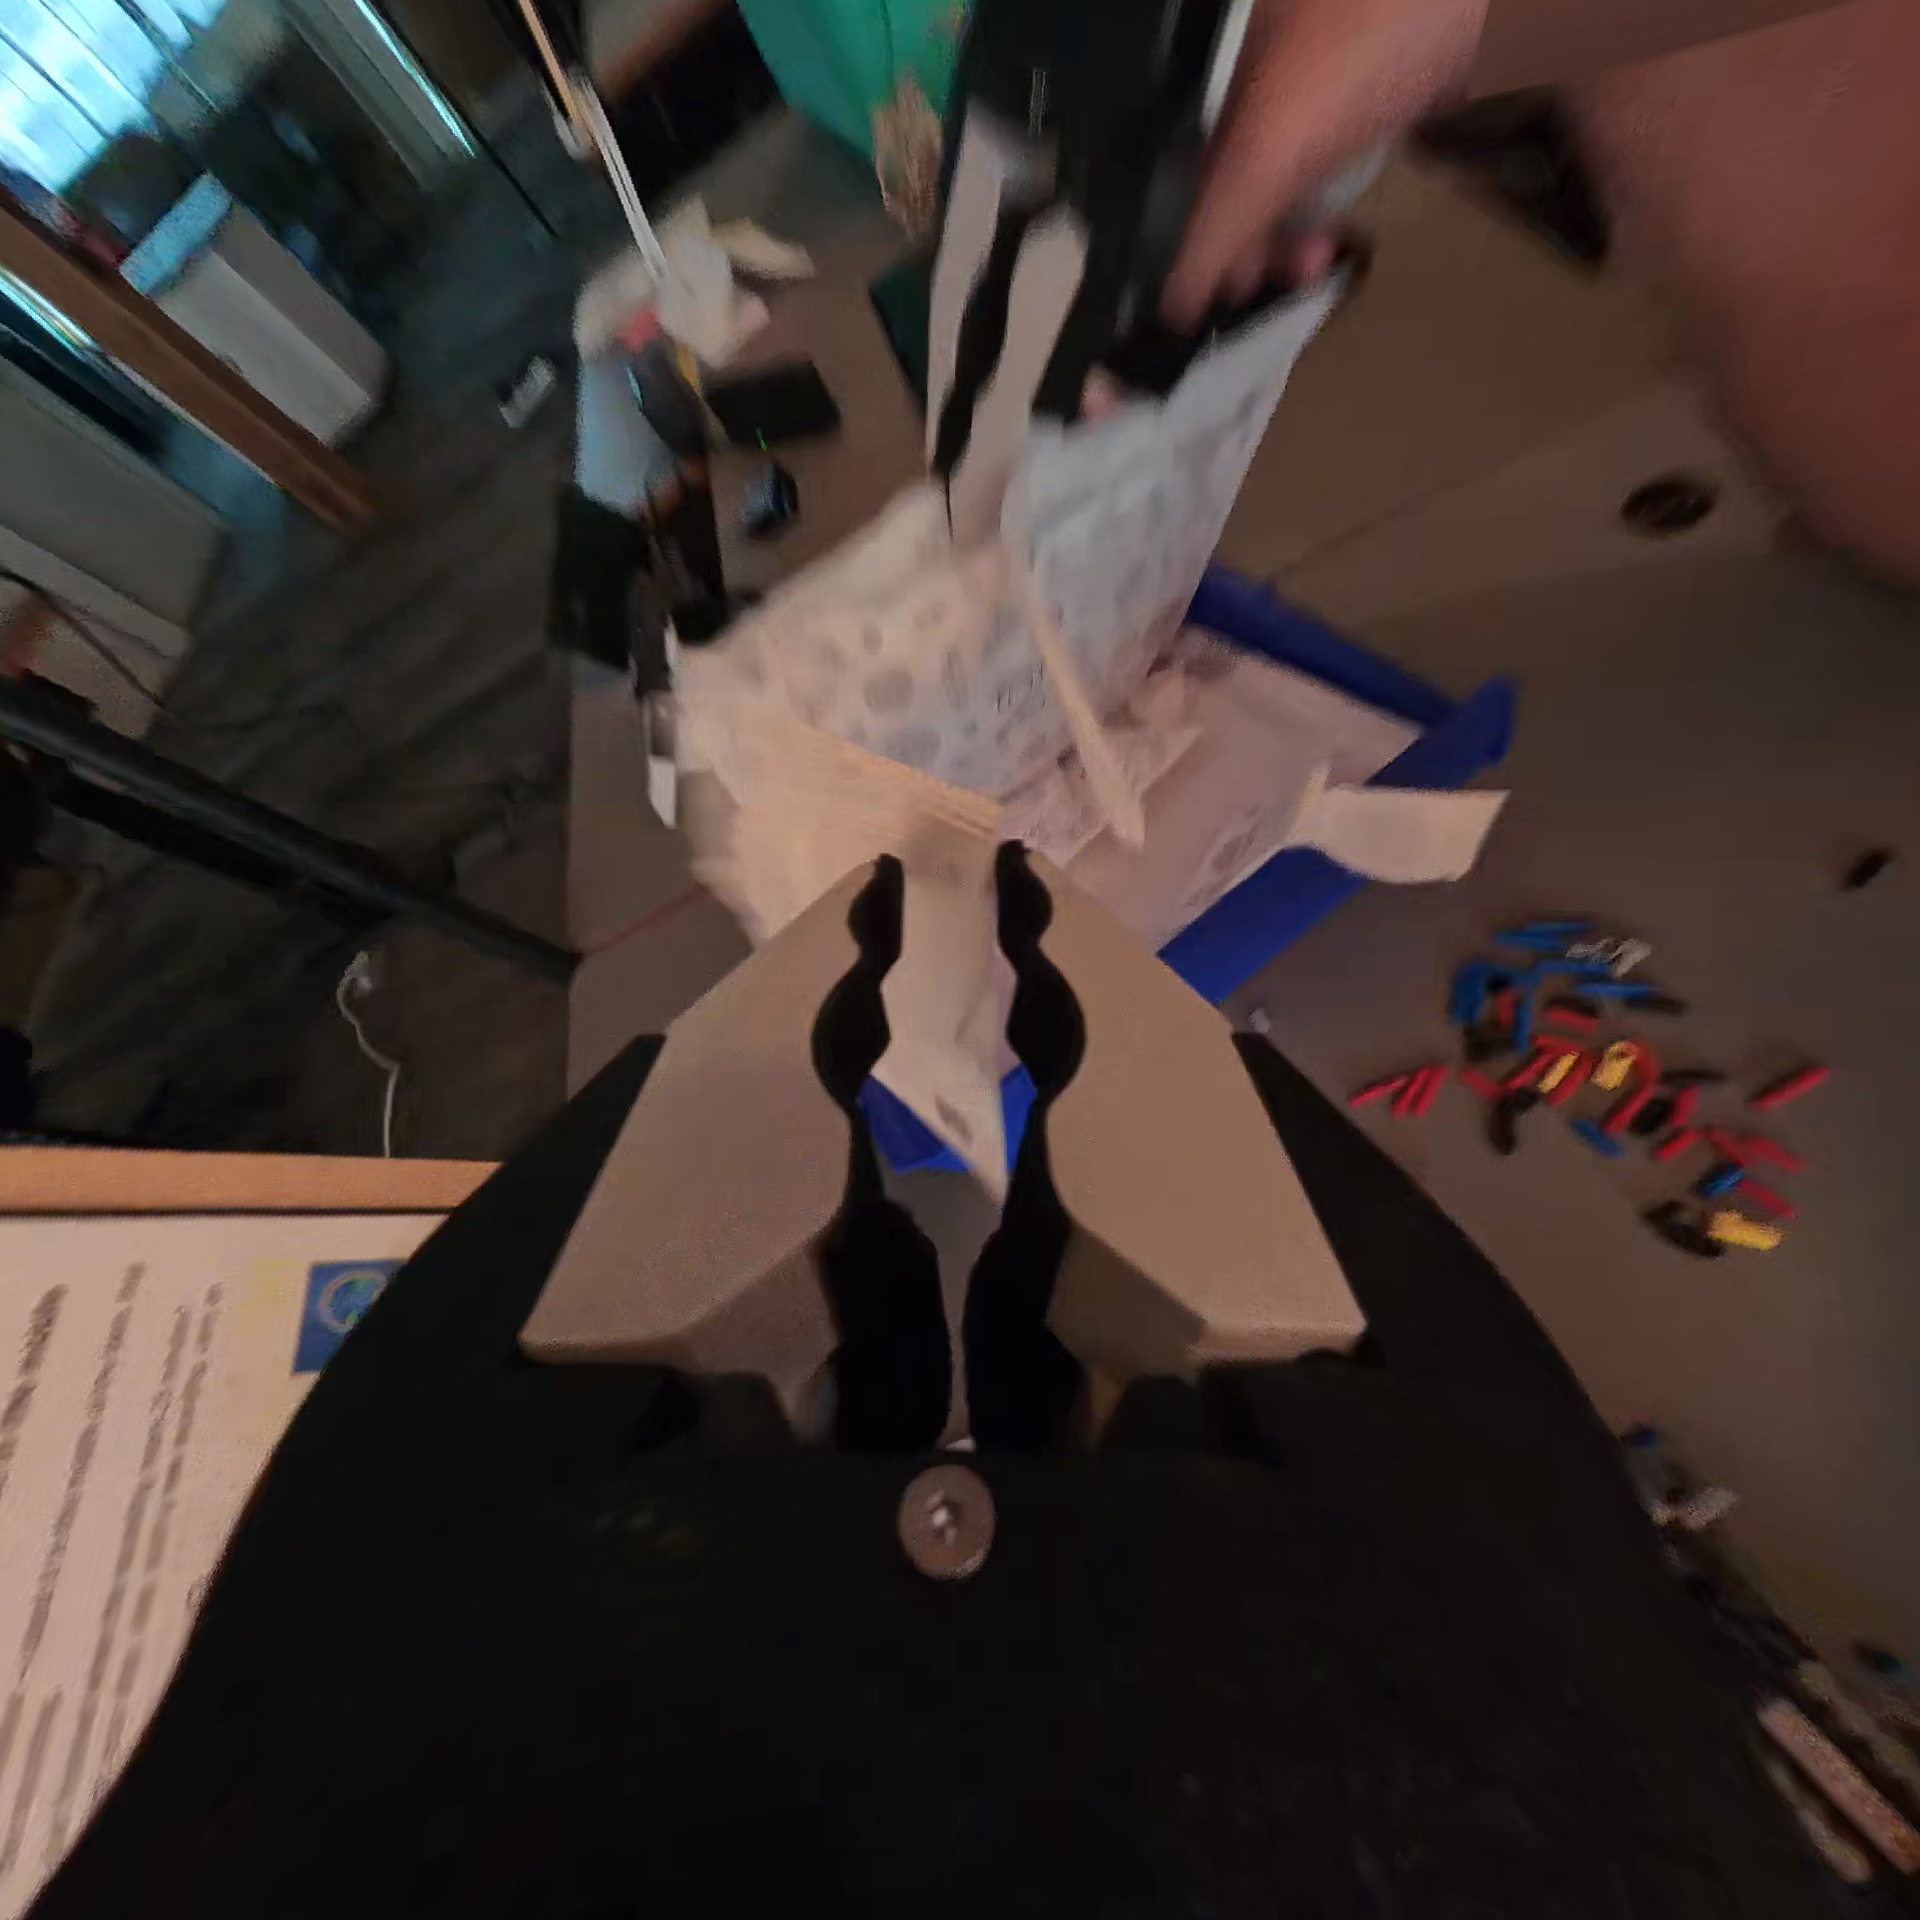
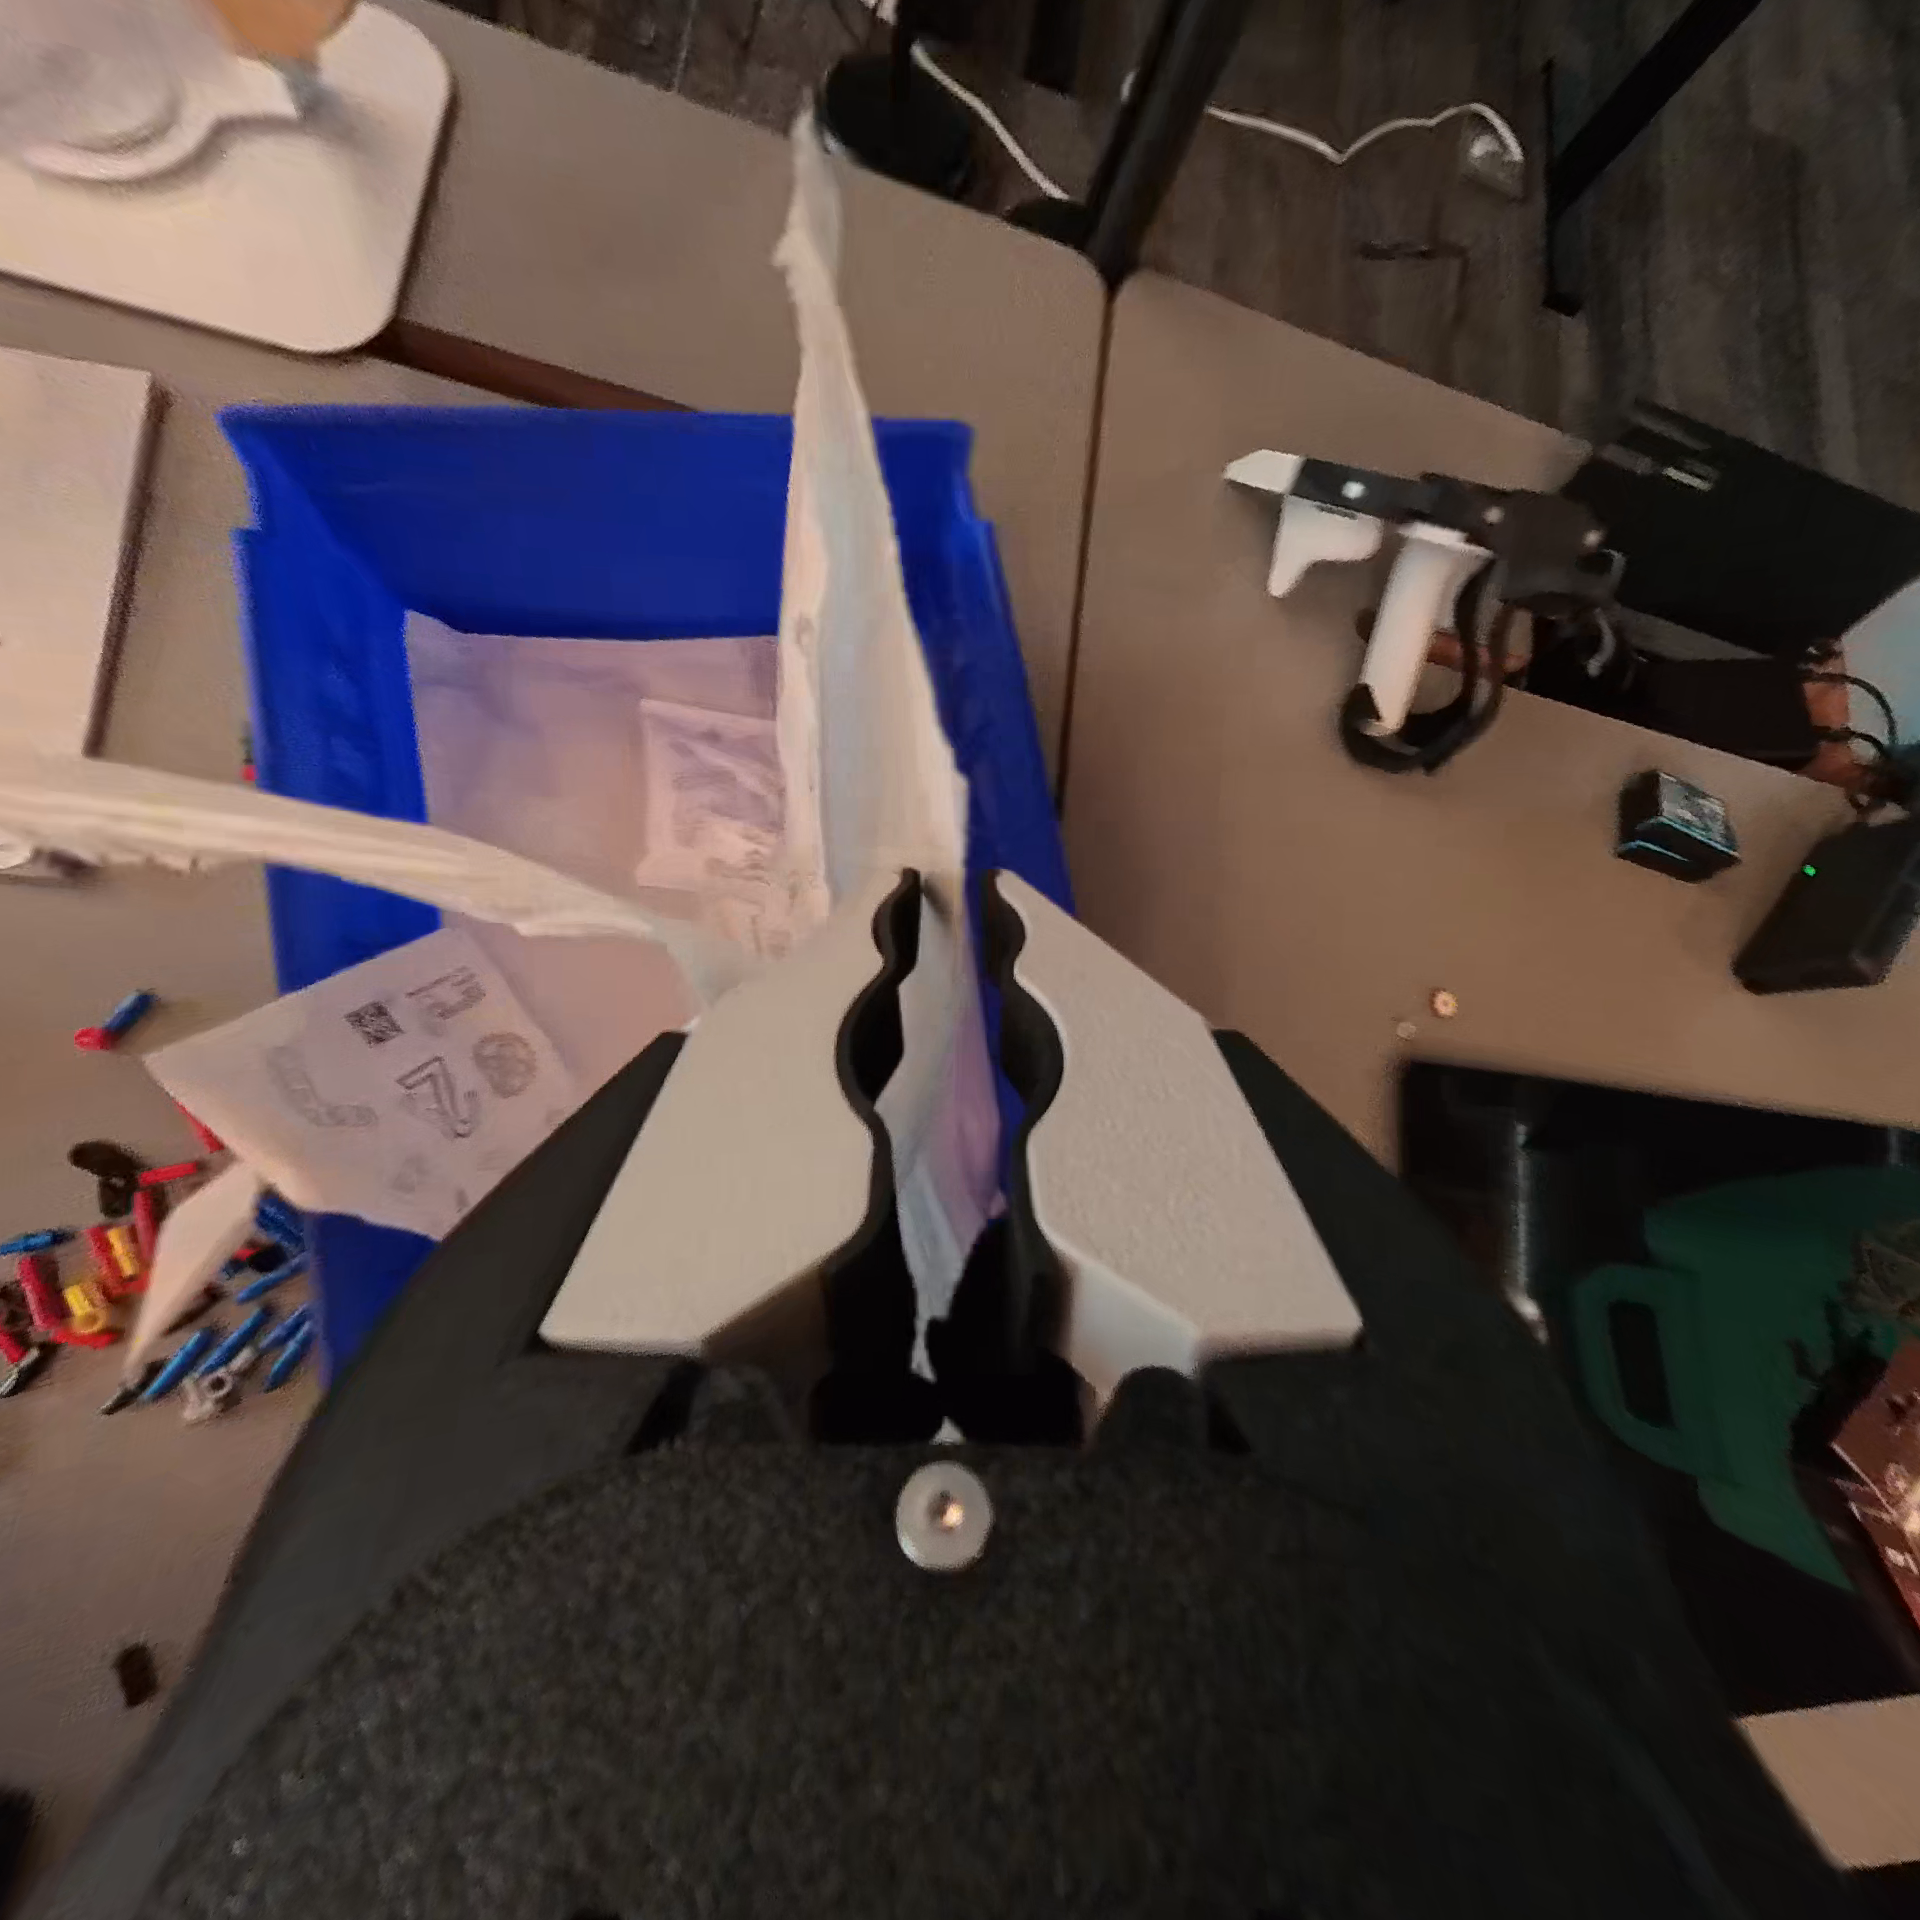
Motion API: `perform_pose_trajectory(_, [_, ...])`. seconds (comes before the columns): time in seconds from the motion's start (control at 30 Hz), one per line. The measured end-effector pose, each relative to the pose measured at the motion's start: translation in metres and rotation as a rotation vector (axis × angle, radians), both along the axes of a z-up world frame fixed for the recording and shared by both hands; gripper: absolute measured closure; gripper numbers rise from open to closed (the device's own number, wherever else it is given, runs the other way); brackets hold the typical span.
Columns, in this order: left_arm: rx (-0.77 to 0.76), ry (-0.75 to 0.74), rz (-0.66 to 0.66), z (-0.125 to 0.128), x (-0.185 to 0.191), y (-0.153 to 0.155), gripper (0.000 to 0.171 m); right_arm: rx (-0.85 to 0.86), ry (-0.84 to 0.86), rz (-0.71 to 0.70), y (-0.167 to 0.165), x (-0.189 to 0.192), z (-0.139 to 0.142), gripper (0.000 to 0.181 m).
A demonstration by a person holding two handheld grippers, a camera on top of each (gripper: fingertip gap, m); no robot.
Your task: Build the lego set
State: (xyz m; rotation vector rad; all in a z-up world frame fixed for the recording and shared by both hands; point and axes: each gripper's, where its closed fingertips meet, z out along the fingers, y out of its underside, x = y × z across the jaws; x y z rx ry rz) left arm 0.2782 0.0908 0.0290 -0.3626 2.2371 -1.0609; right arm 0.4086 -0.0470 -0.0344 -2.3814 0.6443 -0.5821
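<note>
- The torn white paper bag [image 2: 873, 623] is pinched by the right gripper [image 2: 956, 883] above the blue plastic bin [image 2: 332, 727].
- The left gripper [image 1: 951, 862] is nearly closed; contact with the paper cannot be confirmed.
- The bag should be emptied beside the loose red, blue and yellow pieces [image 1: 1590, 1081].

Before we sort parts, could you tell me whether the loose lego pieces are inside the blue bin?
No, the lego pieces lie scattered on the table beside the blue bin, which holds only paper bags.
</note>
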Motion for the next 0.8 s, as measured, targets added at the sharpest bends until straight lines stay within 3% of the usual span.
perform_pose_trajectory(0.13, [-0.237, -0.065, 0.022, 0.045, -0.051, 0.022, 0.167, -0.050, 0.057, 0.076, 0.035, -0.015, -0.022, 0.149])
perform_pose_trajectory(0.23, [-0.277, -0.003, 0.082, 0.034, -0.074, 0.038, 0.168, -0.061, 0.104, 0.139, 0.052, -0.034, -0.031, 0.124])
perform_pose_trajectory(0.33, [-0.192, 0.074, 0.158, -0.001, -0.090, 0.050, 0.165, -0.031, 0.047, 0.145, 0.050, -0.044, -0.019, 0.120])
perform_pose_trajectory(0.47, [-0.021, 0.240, 0.254, -0.064, -0.108, 0.067, 0.147, 0.113, 0.037, 0.151, 0.041, -0.063, 0.004, 0.119])
perform_pose_trajectory(0.57, [0.046, 0.343, 0.241, -0.104, -0.106, 0.074, 0.138, 0.204, -0.018, 0.166, 0.036, -0.082, 0.023, 0.120])
perform_pose_trajectory(0.7, [0.284, 0.430, 0.310, -0.170, -0.061, 0.114, 0.113, 0.393, -0.082, 0.282, 0.049, -0.138, 0.043, 0.131])
perform_pose_trajectory(0.8, [0.244, 0.613, 0.379, -0.211, -0.021, 0.133, 0.100, 0.500, -0.052, 0.402, 0.061, -0.192, 0.035, 0.142])
